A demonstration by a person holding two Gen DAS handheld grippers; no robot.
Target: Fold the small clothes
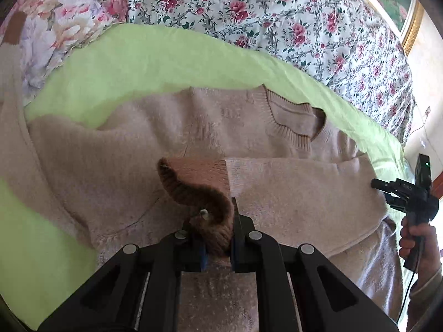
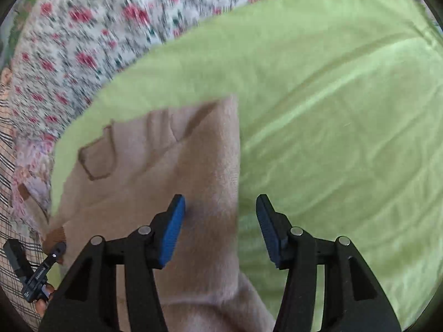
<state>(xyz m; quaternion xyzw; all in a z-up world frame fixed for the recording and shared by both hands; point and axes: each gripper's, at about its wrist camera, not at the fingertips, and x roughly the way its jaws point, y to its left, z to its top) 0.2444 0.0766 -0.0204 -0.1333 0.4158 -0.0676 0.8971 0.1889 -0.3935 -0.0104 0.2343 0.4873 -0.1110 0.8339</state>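
Two grippers were employed: the left gripper point(image 1: 217, 244) was clamped on the sweater's brown cuff point(image 1: 199, 191) to fold the sleeve inward, while the right gripper point(image 2: 221, 229), jaws apart and empty, was poised over the sweater point(image 2: 166, 166) edge.

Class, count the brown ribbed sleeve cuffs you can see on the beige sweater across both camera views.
1. The brown cuff is clamped in the left gripper, lifted over the sweater body. The other sleeve's cuff is not visible; it may be hidden.

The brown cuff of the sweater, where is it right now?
In the left wrist view the brown cuff sits bottom centre, pinched in the left gripper over the beige sweater on the green blanket.
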